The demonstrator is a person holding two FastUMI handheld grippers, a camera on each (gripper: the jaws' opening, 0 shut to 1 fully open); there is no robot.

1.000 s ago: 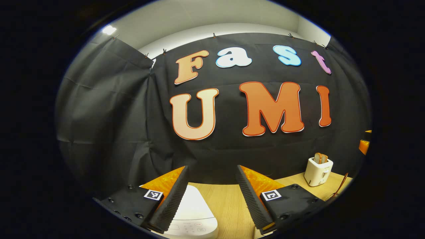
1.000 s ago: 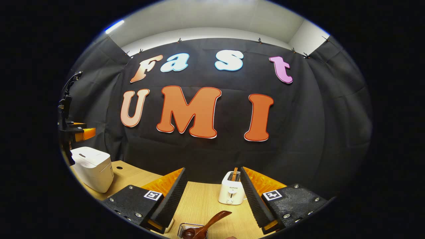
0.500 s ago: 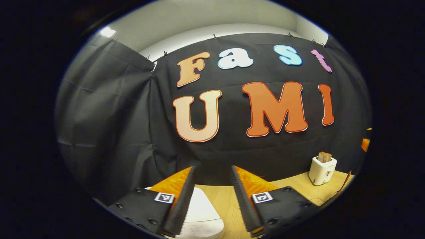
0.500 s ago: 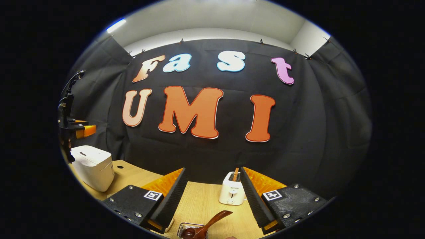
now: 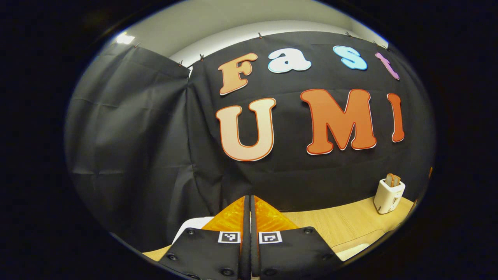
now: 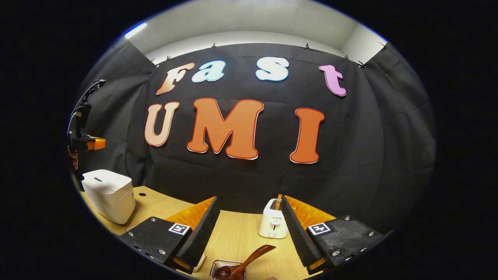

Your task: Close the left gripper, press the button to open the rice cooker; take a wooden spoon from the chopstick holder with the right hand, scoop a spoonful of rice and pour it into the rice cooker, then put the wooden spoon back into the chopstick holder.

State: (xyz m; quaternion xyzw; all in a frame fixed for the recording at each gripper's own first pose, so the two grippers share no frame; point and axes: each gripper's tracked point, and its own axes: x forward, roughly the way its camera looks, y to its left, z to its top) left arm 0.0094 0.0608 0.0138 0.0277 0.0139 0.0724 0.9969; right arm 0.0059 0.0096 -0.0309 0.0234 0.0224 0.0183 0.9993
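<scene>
Left claw (image 5: 249, 237) has its fingers pressed together on nothing, with a white edge of the rice cooker (image 5: 190, 227) just beyond them; right claw (image 6: 249, 233) is spread wide above the tabletop (image 6: 237, 233). Between its fingers, nearest the camera, the wooden spoon (image 6: 243, 262) leans in the wire chopstick holder (image 6: 227, 269), handle slanting up to the right. It looks light, stiff and smooth, so the mid-handle seems the best hold. Farther off stands a toaster (image 6: 273, 225), and far left the closed cooker (image 6: 109, 194).
</scene>
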